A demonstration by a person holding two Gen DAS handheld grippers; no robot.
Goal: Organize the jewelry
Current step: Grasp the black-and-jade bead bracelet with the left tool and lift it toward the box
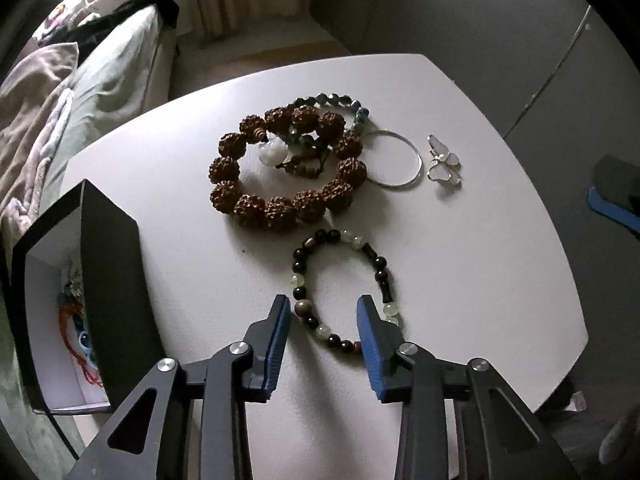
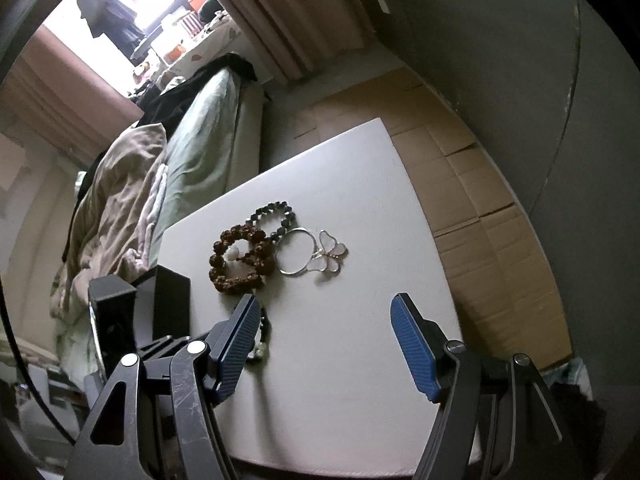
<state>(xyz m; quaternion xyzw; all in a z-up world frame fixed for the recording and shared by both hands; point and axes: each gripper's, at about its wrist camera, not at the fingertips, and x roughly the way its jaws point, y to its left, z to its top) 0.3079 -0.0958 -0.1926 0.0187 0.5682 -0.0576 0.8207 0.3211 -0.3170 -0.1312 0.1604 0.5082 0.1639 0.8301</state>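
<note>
On the white table [image 1: 460, 260] lie a big brown seed-bead bracelet [image 1: 280, 208], a dark faceted bead bracelet [image 1: 340, 102], a silver bangle [image 1: 404, 180], a butterfly brooch [image 1: 444, 164] and a black-and-green bead bracelet [image 1: 376, 268]. My left gripper [image 1: 324, 304] is open, its fingers straddling the near part of the black-and-green bracelet without gripping it. My right gripper [image 2: 324, 304] is open and empty above the table's near part; the brown bracelet [image 2: 240, 256], bangle [image 2: 296, 252] and brooch [image 2: 330, 256] lie ahead of it.
An open black box [image 1: 108, 280] with white lining stands at the table's left edge and holds colourful cord jewelry [image 1: 80, 336]. It shows in the right wrist view [image 2: 172, 300] too. A bed with bedding [image 2: 132, 208] lies left of the table, cardboard flooring [image 2: 460, 184] to the right.
</note>
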